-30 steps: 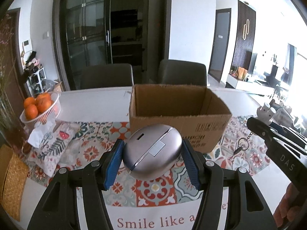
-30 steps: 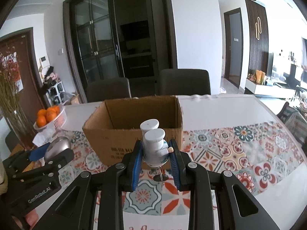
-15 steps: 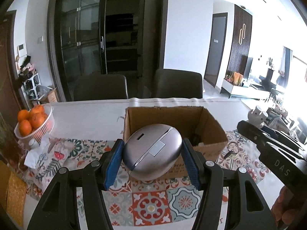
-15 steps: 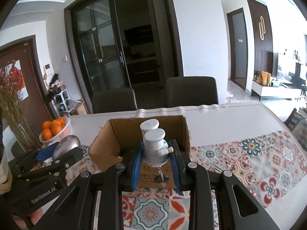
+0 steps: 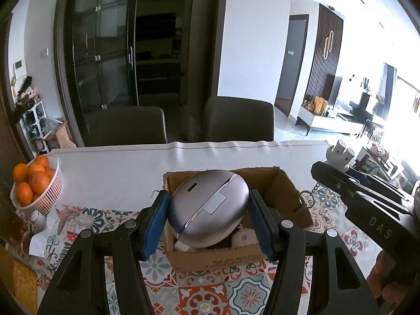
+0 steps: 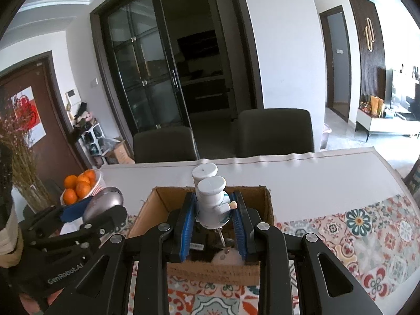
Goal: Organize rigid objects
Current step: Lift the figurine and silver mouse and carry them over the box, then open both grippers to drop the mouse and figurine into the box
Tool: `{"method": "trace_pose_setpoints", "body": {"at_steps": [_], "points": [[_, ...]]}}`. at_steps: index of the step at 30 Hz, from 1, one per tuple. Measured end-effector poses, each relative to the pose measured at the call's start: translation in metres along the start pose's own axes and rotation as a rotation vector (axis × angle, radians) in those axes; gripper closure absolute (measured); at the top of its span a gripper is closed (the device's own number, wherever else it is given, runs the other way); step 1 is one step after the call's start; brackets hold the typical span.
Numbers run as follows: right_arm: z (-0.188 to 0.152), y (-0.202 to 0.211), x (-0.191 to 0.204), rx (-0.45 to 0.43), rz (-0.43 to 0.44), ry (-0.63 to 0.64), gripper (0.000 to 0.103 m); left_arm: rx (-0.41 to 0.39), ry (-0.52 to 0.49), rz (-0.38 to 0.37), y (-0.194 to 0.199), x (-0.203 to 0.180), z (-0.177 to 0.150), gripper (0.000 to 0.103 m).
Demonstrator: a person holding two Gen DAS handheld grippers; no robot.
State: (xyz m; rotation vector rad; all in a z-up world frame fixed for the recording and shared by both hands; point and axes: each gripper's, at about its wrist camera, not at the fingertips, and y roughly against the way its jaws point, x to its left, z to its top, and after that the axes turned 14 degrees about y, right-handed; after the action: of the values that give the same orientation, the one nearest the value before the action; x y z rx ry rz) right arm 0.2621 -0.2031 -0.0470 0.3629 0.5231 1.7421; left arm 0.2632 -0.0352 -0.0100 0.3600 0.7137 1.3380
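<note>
Holding both loads above an open brown cardboard box that sits on a white table with a patterned tile-print runner across its near part. Two dark upholstered chairs stand at the far edge; behind them, dark glass-paned doors and a white wall. At far left on the table, one white ribbed bowl of oranges.

My left gripper is clamped by its blue pads on a smooth silver egg-shaped case, one slot on its top, held over the box's left part. My right gripper is closed tight on a small white chef figurine with a keyring hanging on a chain under it, poised over the box's middle. A second cylindrical white hat top shows just behind the first; whether that is a second figure I cannot tell.

Writing: "DAS" on the right gripper's body in the left view, "GenRobot.AI" on the left gripper's body in the right view. Print on the box's near wall is too small to read. Some pale things lie inside the box, unclear.
</note>
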Motion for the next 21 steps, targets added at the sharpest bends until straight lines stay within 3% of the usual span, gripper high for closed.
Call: {"method": "trace_pose_setpoints", "body": {"at_steps": [13, 21], "points": [[0.018, -0.055, -0.01, 0.137, 0.042, 0.003, 0.074, 0.17, 0.026, 0.015, -0.059, 0.001, 0.025, 0.044], [0.013, -0.108, -0.025, 0.301, 0.097, -0.036, 0.074, 0.308, 0.063, 0.038, -0.102, 0.007, 0.023, 0.044]]}}
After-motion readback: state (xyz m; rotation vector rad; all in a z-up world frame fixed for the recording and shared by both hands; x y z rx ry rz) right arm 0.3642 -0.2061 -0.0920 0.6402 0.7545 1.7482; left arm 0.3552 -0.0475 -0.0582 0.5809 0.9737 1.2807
